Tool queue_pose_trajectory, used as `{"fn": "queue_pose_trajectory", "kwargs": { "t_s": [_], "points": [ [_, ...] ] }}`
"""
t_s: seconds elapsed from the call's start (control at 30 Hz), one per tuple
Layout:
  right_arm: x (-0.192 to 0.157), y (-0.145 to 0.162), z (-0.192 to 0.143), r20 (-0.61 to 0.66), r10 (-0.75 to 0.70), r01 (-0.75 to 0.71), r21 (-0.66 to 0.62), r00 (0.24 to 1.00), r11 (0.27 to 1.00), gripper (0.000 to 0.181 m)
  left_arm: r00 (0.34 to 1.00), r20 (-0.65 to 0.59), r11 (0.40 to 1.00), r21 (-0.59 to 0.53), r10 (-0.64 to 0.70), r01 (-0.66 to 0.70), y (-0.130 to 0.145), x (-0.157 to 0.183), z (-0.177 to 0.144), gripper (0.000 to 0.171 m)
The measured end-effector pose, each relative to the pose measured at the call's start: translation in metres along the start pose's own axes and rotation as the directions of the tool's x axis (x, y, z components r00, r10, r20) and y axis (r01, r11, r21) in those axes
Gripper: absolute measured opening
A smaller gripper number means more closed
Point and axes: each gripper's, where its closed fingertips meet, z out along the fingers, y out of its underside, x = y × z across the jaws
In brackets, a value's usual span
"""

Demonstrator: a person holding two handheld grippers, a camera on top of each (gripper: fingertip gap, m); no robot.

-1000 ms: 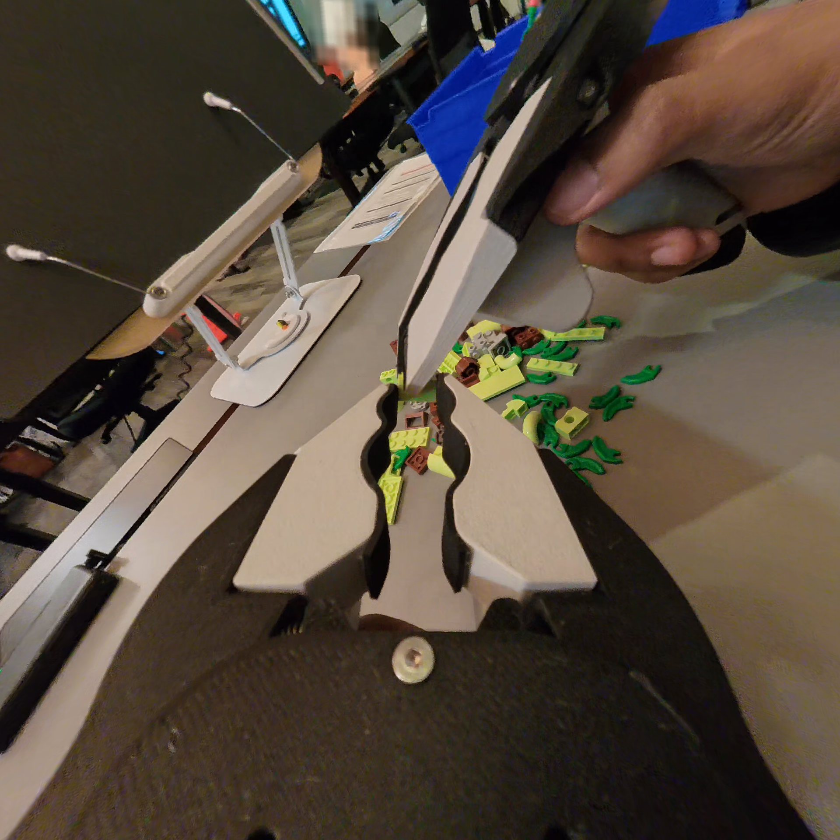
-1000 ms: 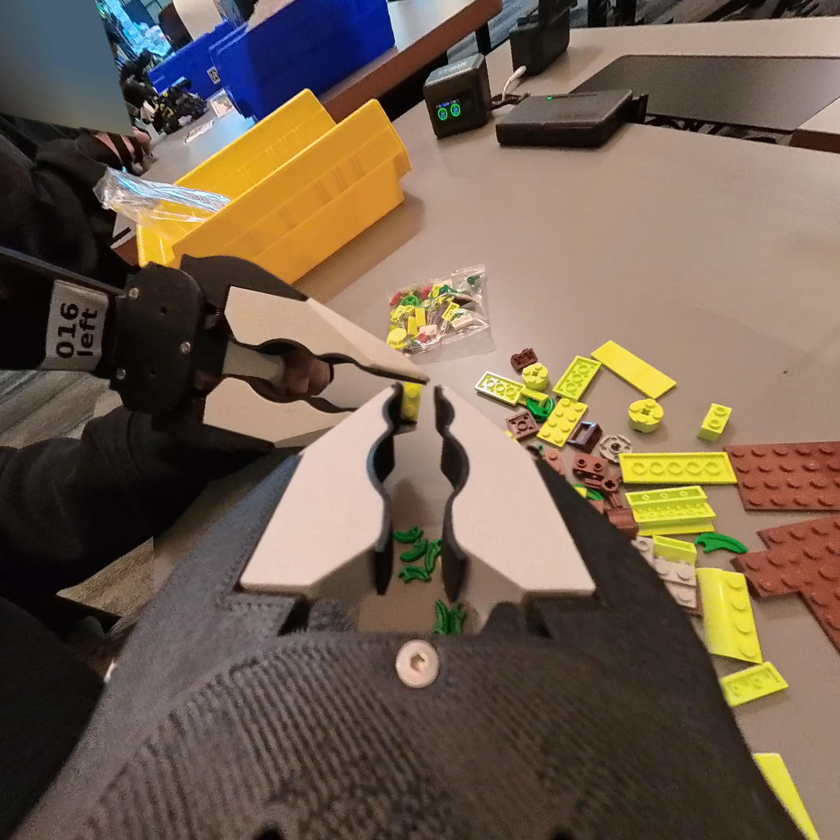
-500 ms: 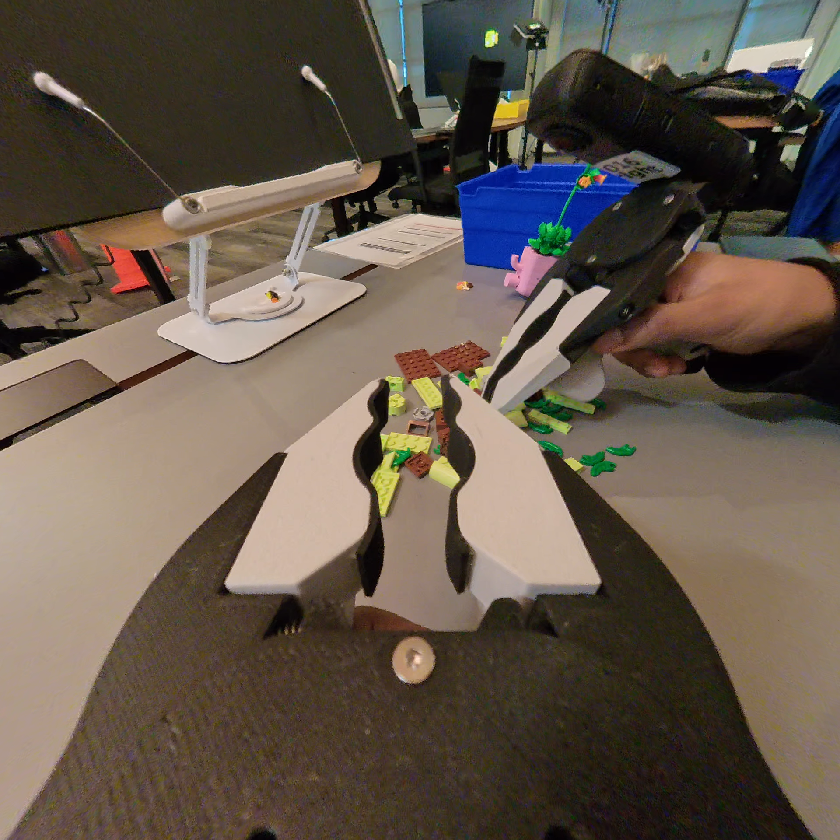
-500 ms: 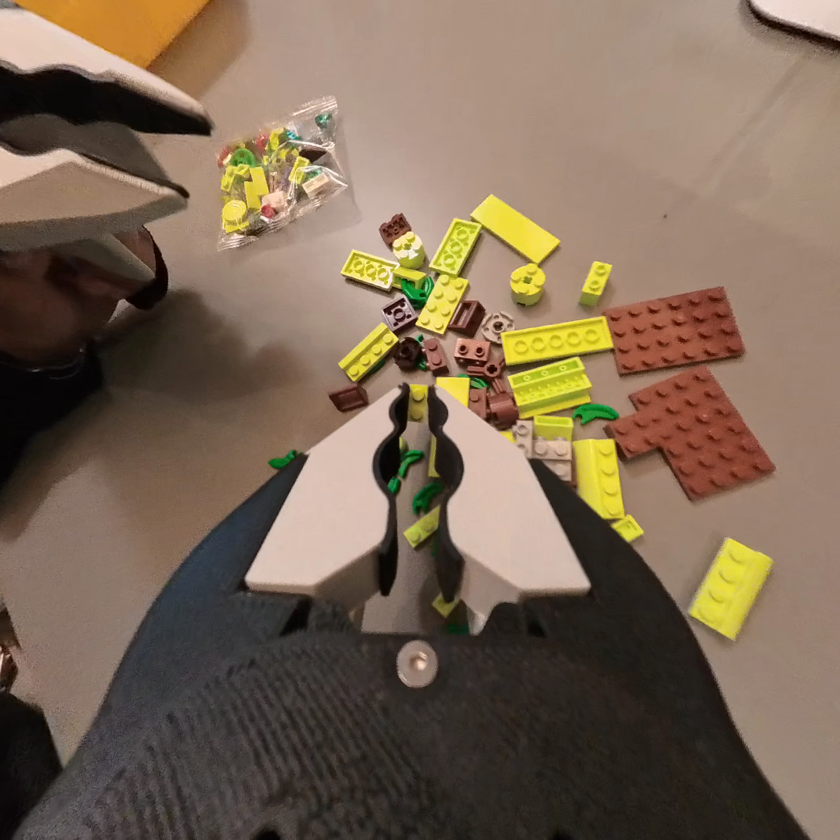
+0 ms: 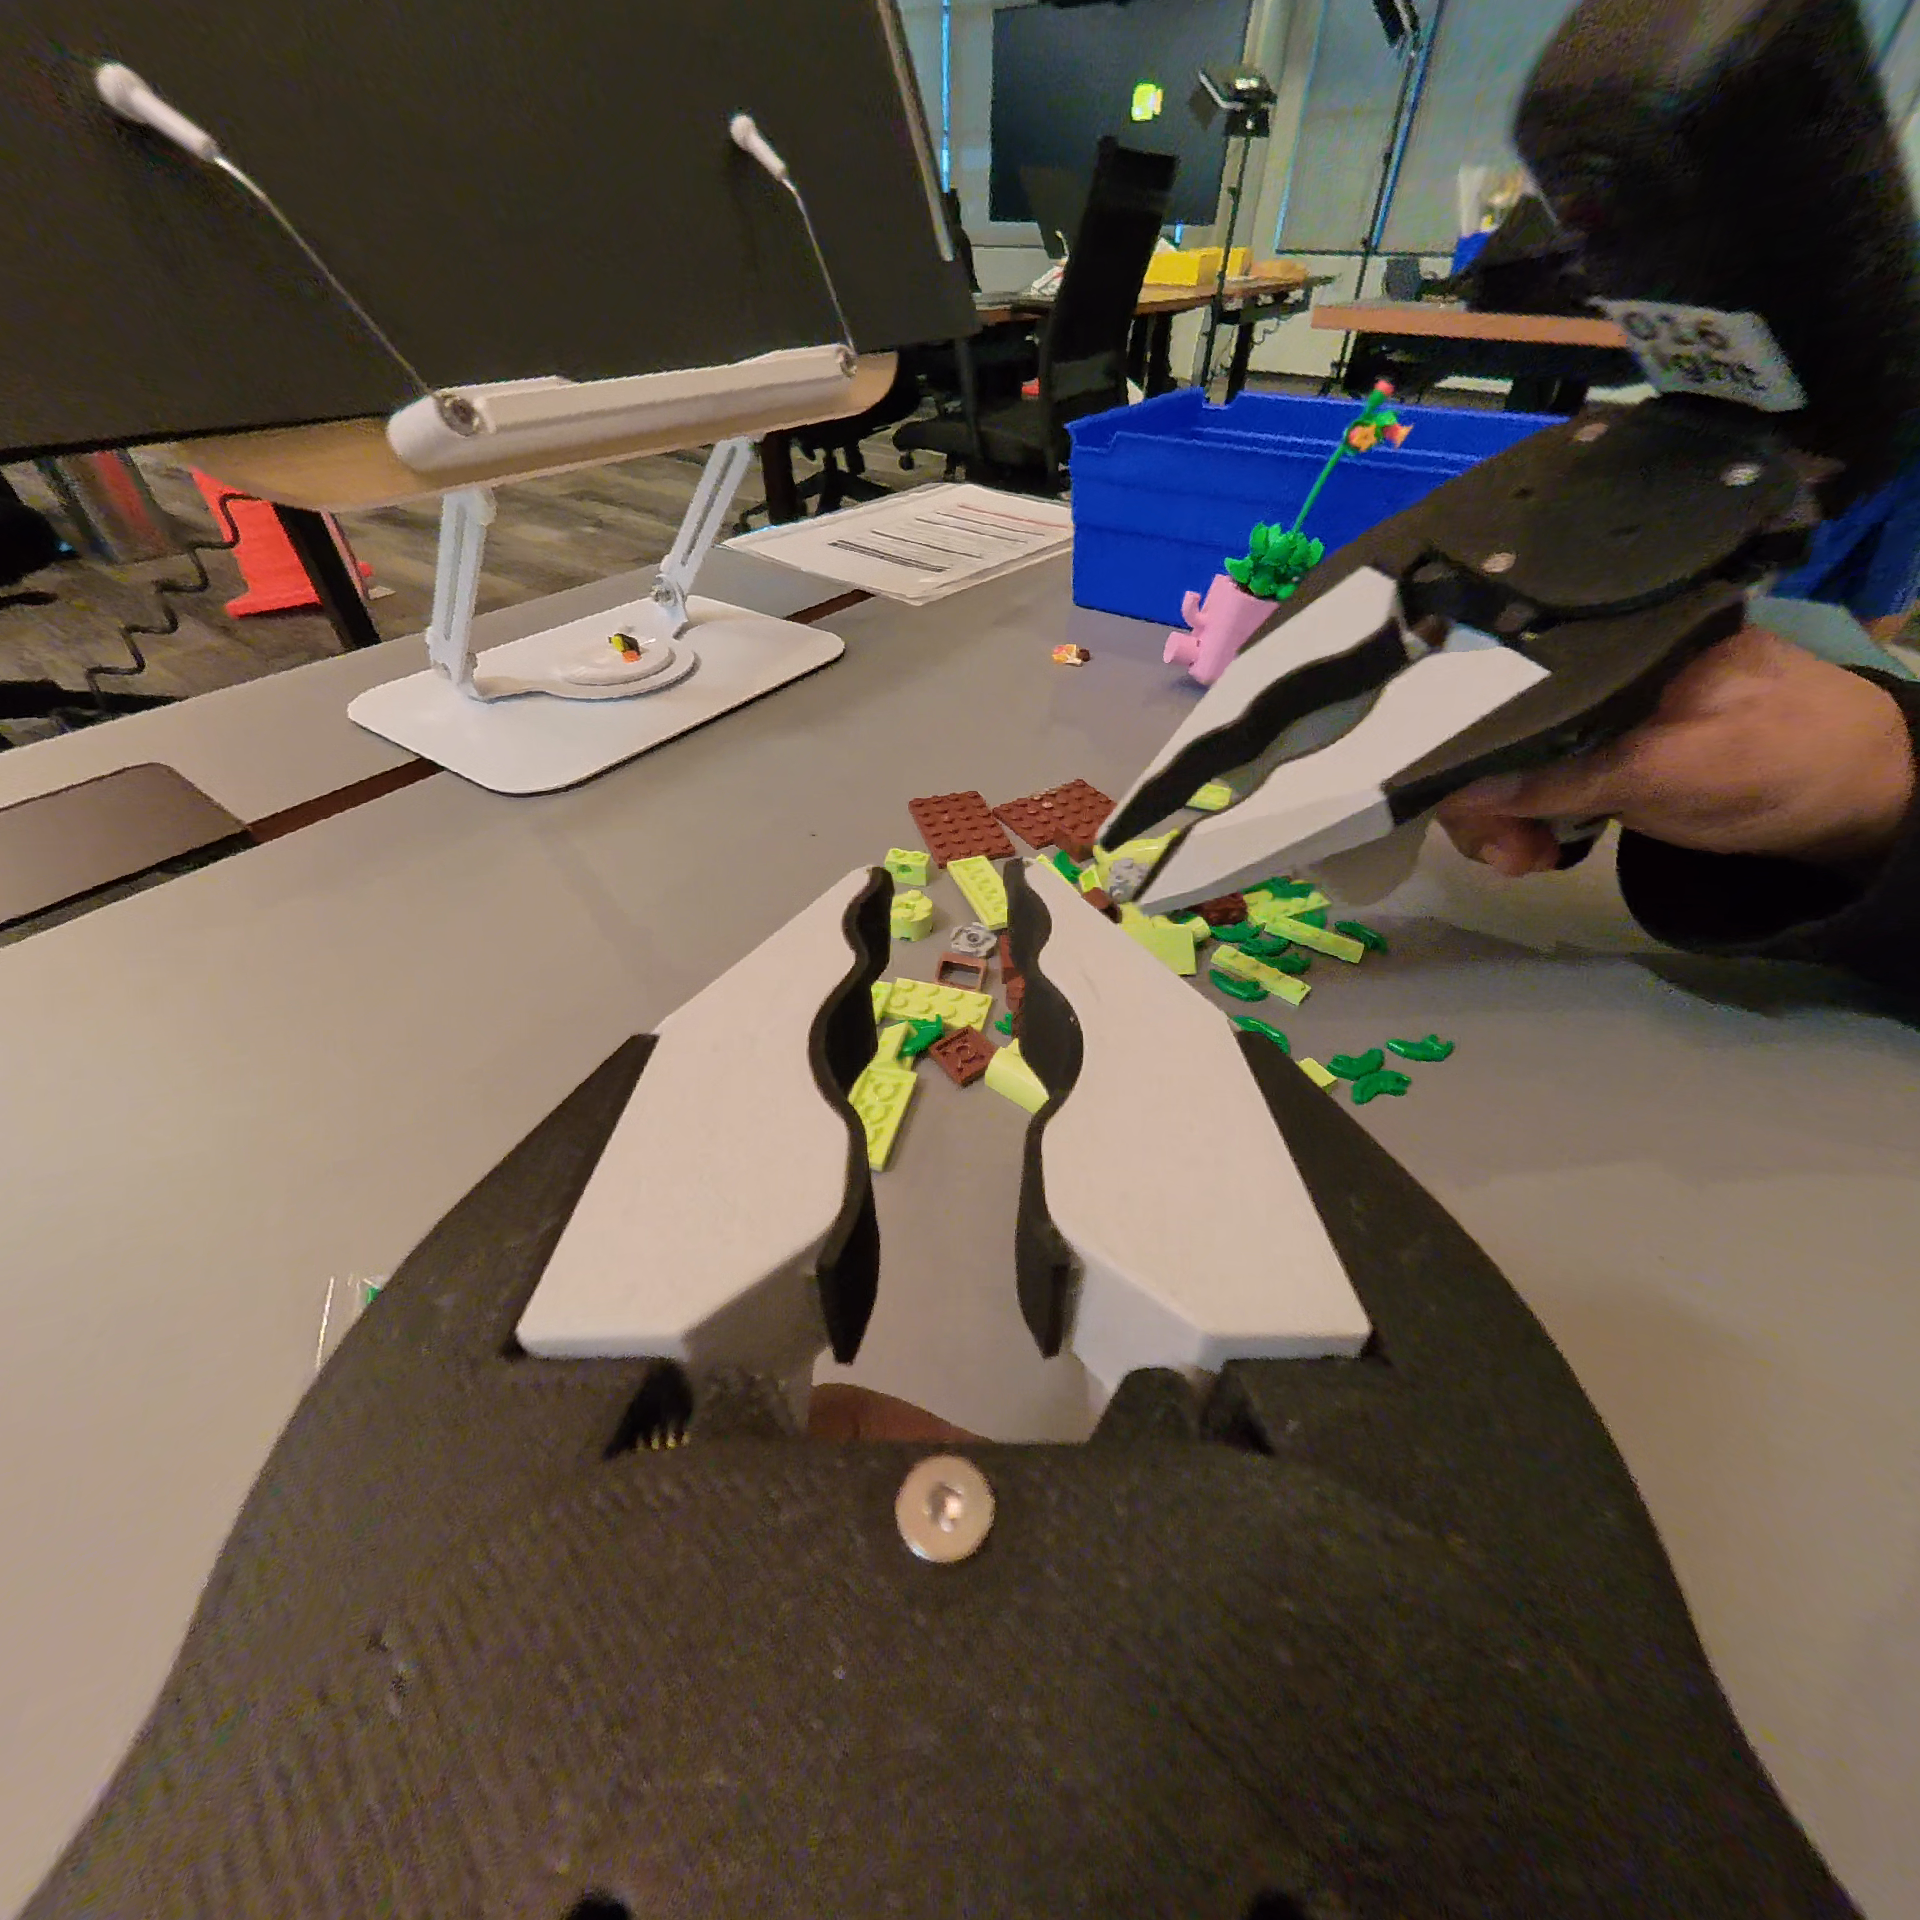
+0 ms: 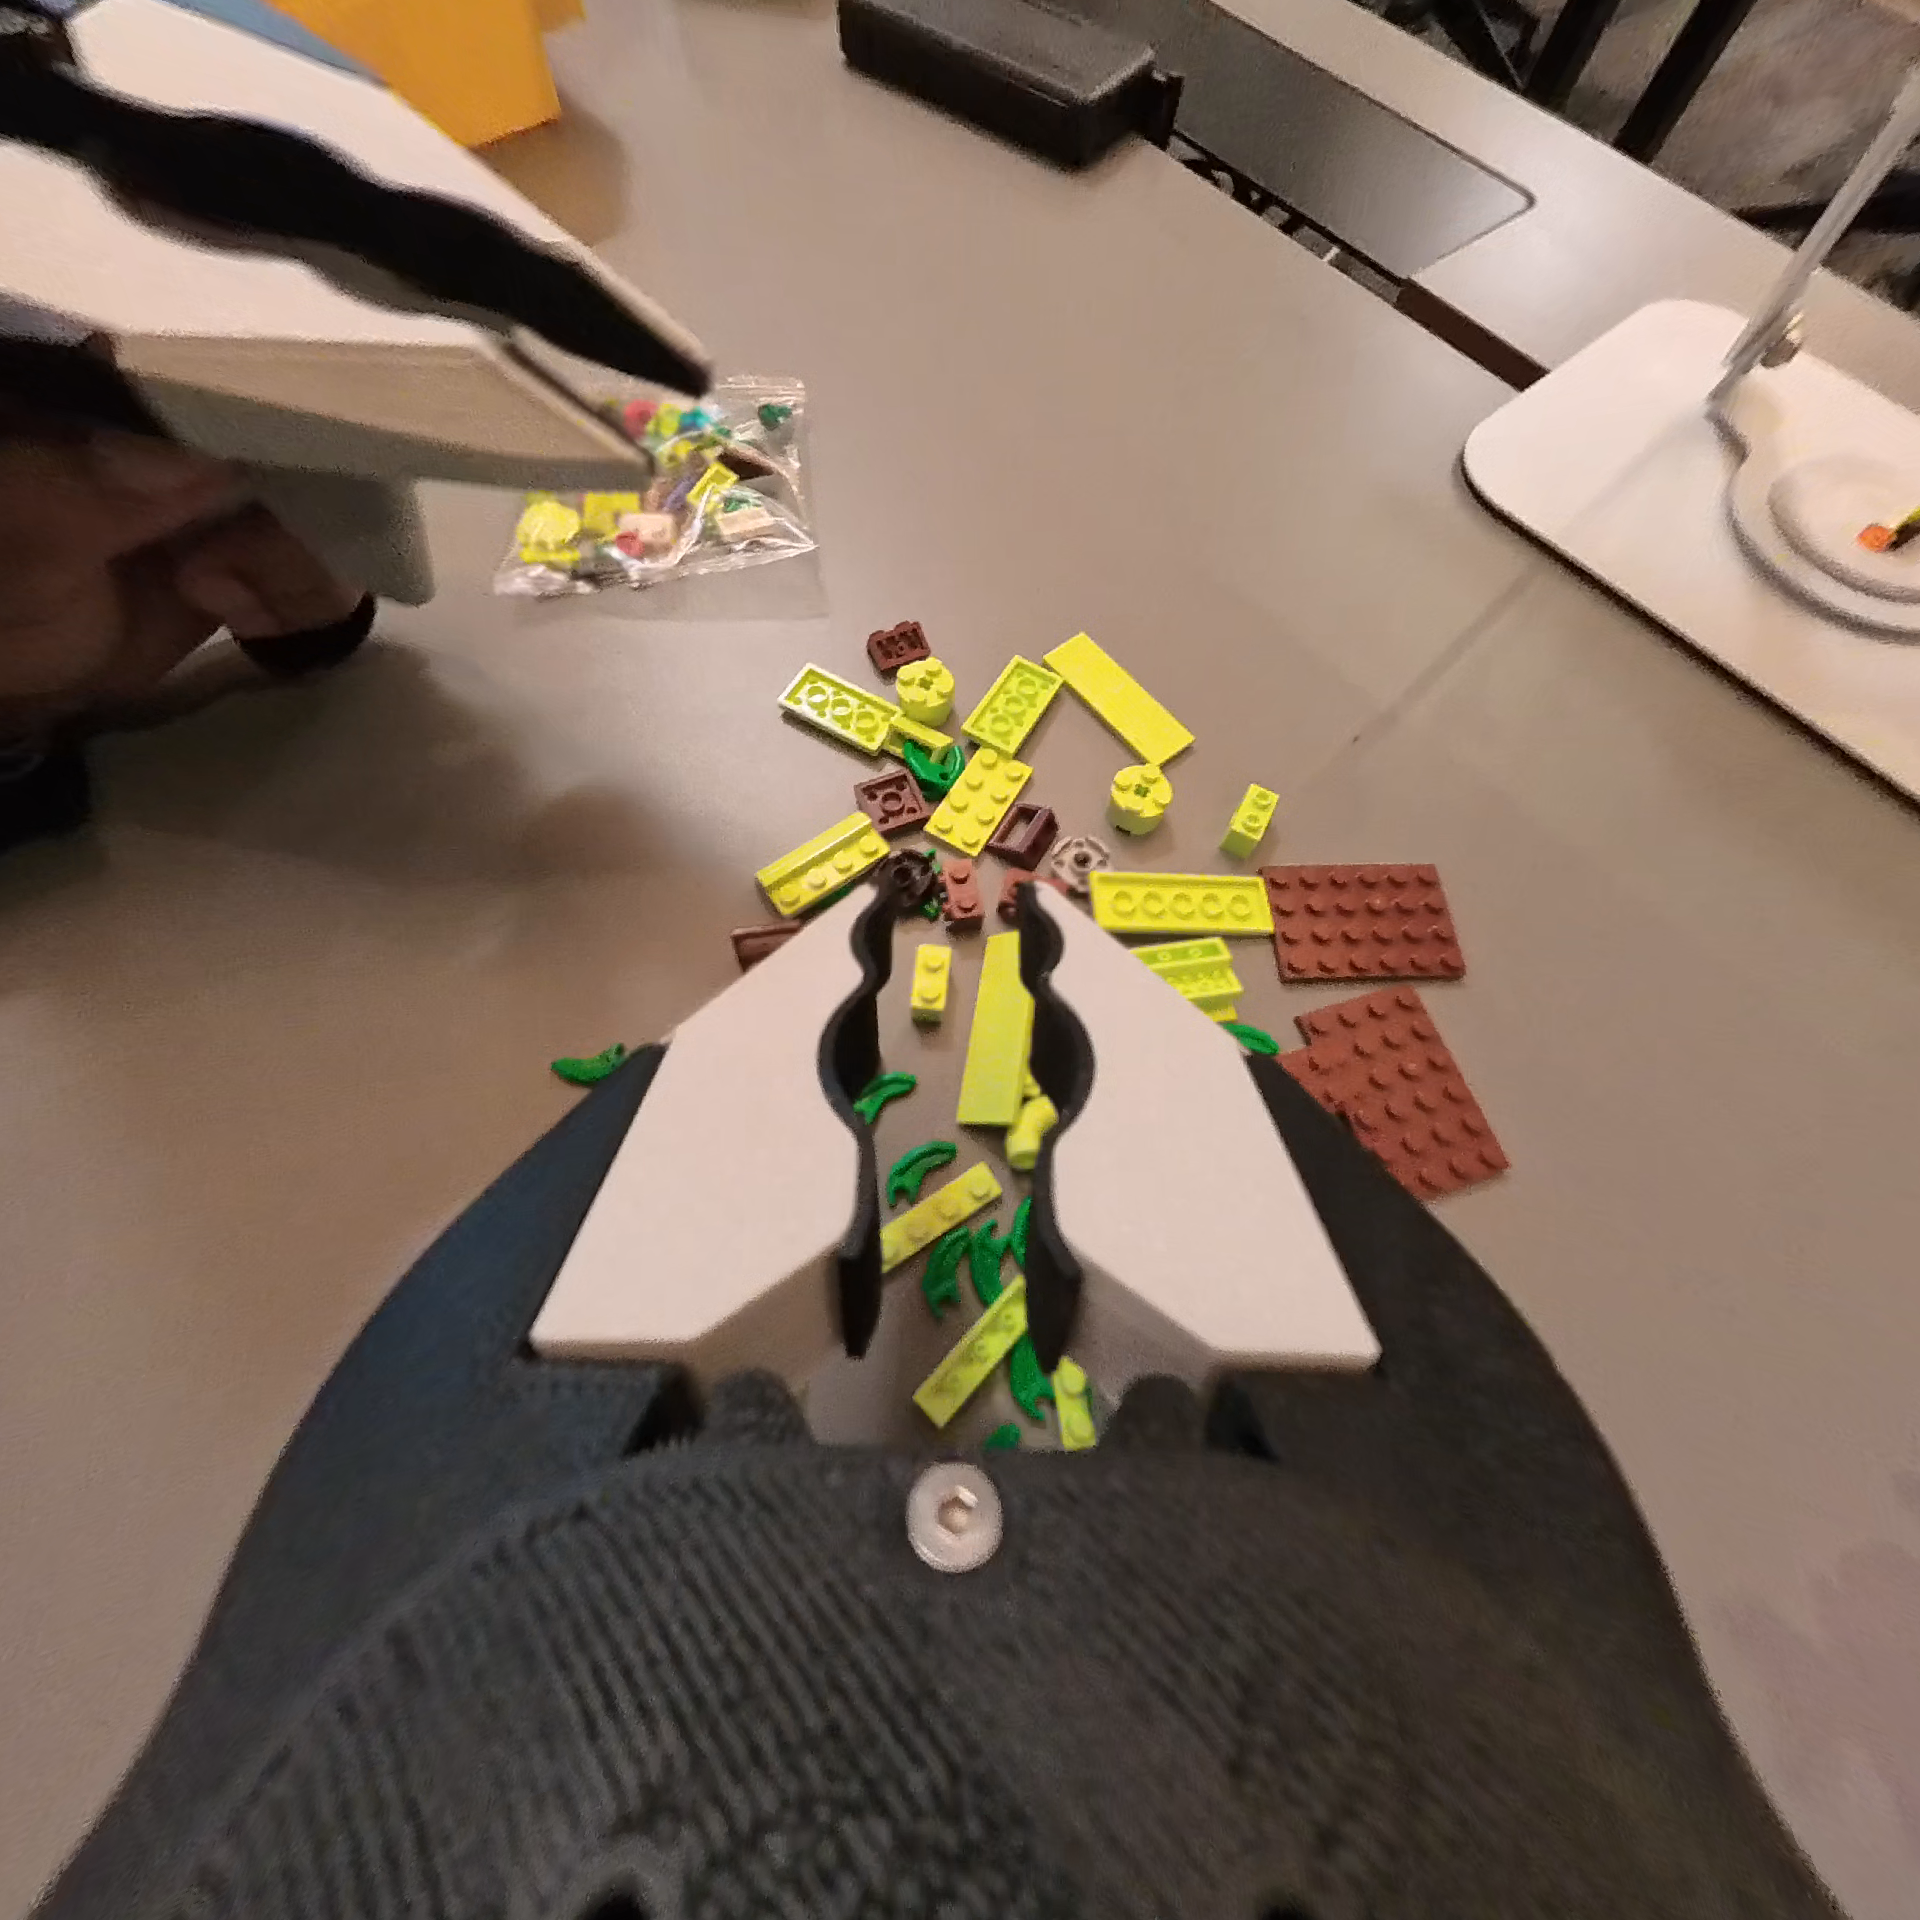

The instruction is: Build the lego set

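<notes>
A pile of loose lime, brown and green Lego pieces (image 6: pixel 977 800) lies on the grey table, with two brown plates (image 6: pixel 1361 920) at its right edge. My right gripper (image 6: pixel 954 899) is open and empty, pointing down over the near side of the pile. A small lime brick (image 6: pixel 930 982) lies on the table between its fingers. My left gripper (image 5: pixel 948 878) is open and empty, low over the table just short of the pile (image 5: pixel 935 997). The right gripper (image 5: pixel 1127 862) also shows there, tips at the pile. A sealed bag of pieces (image 6: pixel 665 509) lies under the left gripper (image 6: pixel 665 426).
A white stand base (image 5: pixel 592 707) holding a dark board stands at the table's far side and also shows in the right wrist view (image 6: pixel 1683 520). A blue bin (image 5: pixel 1195 488), a pink pot with a Lego flower (image 5: pixel 1226 623) and paper sheets (image 5: pixel 914 535) sit behind the pile. A yellow bin (image 6: pixel 457 62) and a black device (image 6: pixel 997 73) lie further off. Spacing between my two grippers at the tips: around 9 centimeters. The left tips stand about 35 centimeters off the black device (image 6: pixel 997 73).
My right gripper swung down over the pile and its jaws widened; the small lime brick that was between its tips now lies on the table. My left gripper drew back from it.
</notes>
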Motion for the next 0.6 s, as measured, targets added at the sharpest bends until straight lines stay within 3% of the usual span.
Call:
{"fn": "queue_pose_trajectory", "kwargs": {
  "t_s": [0.1, 0.23, 0.27, 0.4, 0.6],
  "points": [
    [-0.02, 0.008, -0.004, 0.069, -0.046, 0.046, 0.0, 0.997, 0.999, 0.022, 1.0, 0.004, 0.999, -0.014, -0.029, 0.029, 0.003, -0.003, 0.001, 0.021],
    [-0.093, 0.027, -0.013, 0.398, -0.113, 0.115, 0.017, 0.911, 0.993, 0.021, 1.0, 0.008, 0.999, -0.026, -0.03, 0.03, 0.006, -0.003, 0.003, 0.021],
    [-0.103, 0.033, -0.015, 0.43, -0.139, 0.147, 0.013, 0.892, 0.989, 0.019, 1.0, 0.008, 0.999, -0.029, -0.028, 0.028, 0.006, -0.003, 0.003, 0.021],
    [-0.098, 0.054, -0.005, 0.386, -0.217, 0.262, -0.068, 0.897, 0.963, 0.008, 1.0, 0.012, 0.999, -0.03, -0.027, 0.027, 0.006, -0.004, 0.003, 0.021],
    [-0.06, 0.049, 0.008, 0.322, -0.143, 0.186, -0.109, 0.936, 0.976, 0.001, 0.999, 0.015, 0.999, -0.037, -0.028, 0.029, 0.007, -0.004, 0.003, 0.022]
  ]
}}
